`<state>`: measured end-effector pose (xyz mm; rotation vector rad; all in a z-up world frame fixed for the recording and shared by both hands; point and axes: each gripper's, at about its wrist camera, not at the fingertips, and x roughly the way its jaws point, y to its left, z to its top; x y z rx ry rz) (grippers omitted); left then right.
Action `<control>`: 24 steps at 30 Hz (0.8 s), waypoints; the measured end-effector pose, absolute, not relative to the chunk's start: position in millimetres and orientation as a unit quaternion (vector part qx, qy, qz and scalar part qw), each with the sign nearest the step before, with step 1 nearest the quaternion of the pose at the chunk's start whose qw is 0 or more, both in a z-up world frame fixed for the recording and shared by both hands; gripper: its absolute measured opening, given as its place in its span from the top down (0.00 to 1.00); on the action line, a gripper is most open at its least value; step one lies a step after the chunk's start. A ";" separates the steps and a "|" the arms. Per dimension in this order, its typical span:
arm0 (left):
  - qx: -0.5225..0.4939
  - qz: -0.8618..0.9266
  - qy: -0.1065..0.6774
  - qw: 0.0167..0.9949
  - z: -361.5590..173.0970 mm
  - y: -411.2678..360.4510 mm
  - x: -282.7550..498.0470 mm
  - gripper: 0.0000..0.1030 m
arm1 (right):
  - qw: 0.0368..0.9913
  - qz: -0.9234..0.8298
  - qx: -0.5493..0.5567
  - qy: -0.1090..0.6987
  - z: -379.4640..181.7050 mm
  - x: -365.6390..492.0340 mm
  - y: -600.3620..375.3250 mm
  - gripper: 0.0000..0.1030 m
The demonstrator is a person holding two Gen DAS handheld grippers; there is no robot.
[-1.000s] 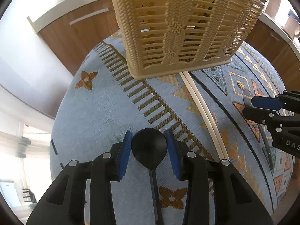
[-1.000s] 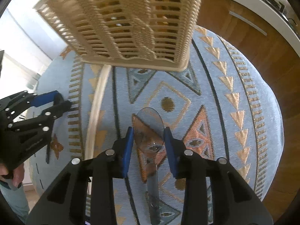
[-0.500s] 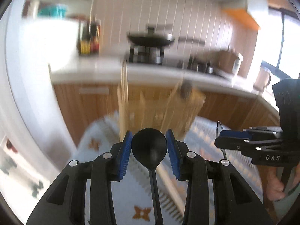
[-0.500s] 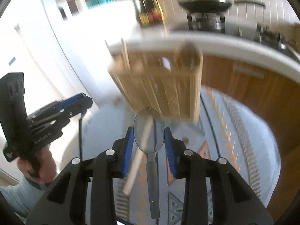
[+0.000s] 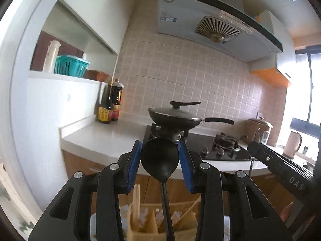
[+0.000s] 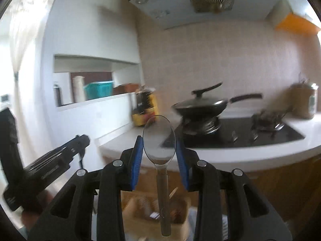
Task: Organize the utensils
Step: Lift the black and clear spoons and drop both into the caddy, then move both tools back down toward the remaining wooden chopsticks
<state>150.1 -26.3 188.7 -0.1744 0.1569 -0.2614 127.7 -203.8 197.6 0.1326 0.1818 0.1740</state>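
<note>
Two black plastic hand-held grippers with blue ribbed pads are raised and point nearly level at a kitchen wall. The left hand-held gripper [image 5: 159,156] stands at a narrow opening, its pads clamped on the edges of a matte black spoon [image 5: 159,156]; the rounded oval bowl stands upright between the pads and a thin black handle hangs straight down. The right hand-held gripper [image 6: 159,146] is likewise closed narrowly on a clear plastic spoon [image 6: 159,140], see-through and glossy, its flat handle hanging below the pads. Beneath both spoons, low in each view, sits a pale woven basket [image 5: 180,225] divided into compartments, with light wooden chopsticks [image 5: 137,197] standing in it. Behind, a smooth white surface [image 5: 112,138] carries two dark sauce bottles [image 5: 109,104]. A black lidded wok [image 5: 174,118] rests on a glossy black gas hob [image 5: 220,150], beneath a ribbed metal extractor hood [image 5: 216,28] and pinkish square wall tiles [image 5: 180,70].
</note>
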 end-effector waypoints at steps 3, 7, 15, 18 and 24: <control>-0.072 -0.117 0.070 0.988 173.2 -39.6 166.0 0.66 | 0.993 0.066 0.056 0.080 184.1 143.0 -199.2 0.71; -0.074 -0.116 0.073 0.988 156.7 -39.9 178.9 0.66 | 0.993 0.067 0.052 0.085 163.6 154.2 -194.7 0.71; -0.095 -0.119 0.090 0.984 128.2 -35.1 197.8 0.65 | 0.989 0.070 0.078 0.106 130.5 168.7 -201.2 0.71; -0.094 -0.123 0.095 0.983 123.1 -33.7 198.9 0.65 | 0.987 0.077 0.082 0.111 125.9 169.1 -200.8 0.70; -0.101 -0.141 0.111 0.979 122.7 -24.0 191.0 0.48 | 0.986 0.074 0.091 0.119 125.2 153.6 -206.7 0.44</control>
